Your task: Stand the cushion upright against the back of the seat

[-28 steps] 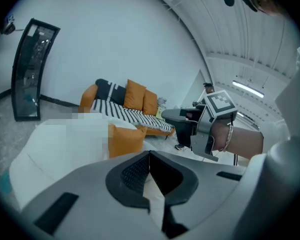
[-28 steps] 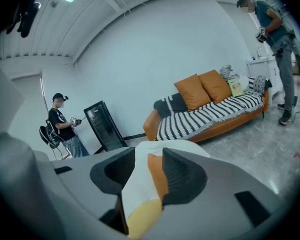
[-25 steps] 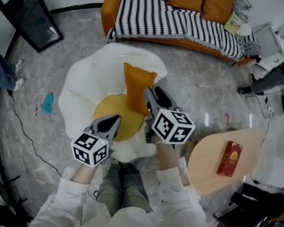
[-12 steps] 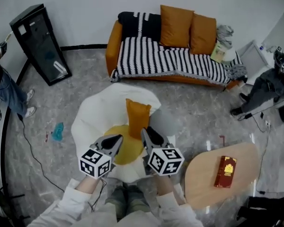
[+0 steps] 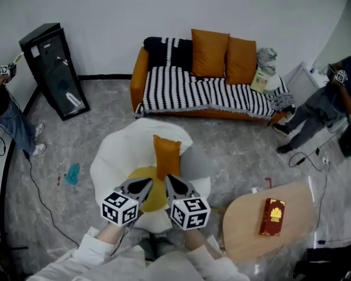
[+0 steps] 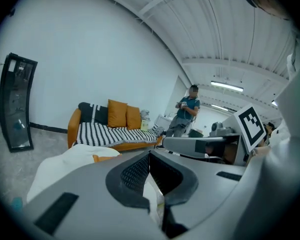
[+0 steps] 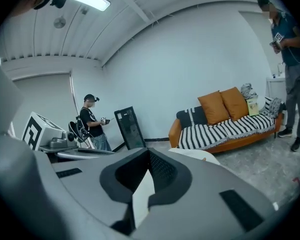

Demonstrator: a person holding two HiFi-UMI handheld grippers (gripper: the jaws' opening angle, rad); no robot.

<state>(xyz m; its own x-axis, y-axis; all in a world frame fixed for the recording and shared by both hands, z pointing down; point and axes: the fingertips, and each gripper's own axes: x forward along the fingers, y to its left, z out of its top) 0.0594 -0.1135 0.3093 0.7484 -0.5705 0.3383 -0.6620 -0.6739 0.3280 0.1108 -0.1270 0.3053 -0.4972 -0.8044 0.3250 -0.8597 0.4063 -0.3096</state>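
I see an orange cushion [image 5: 167, 155] on a white seat [image 5: 117, 157] with a mustard-yellow pad [image 5: 145, 174]. There's an orange sofa [image 5: 139, 78] under a black-and-white striped throw [image 5: 210, 95], and a red book [image 5: 272, 217] on a pale wood table [image 5: 240, 230].

Head view looks steeply down — both gripper views face outward, low, sharing the striped sofa [image 5: 210, 95].

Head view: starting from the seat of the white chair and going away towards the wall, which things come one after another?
yellow seat pad → orange cushion, standing upright → white chair back → striped sofa → two orange sofa cushions
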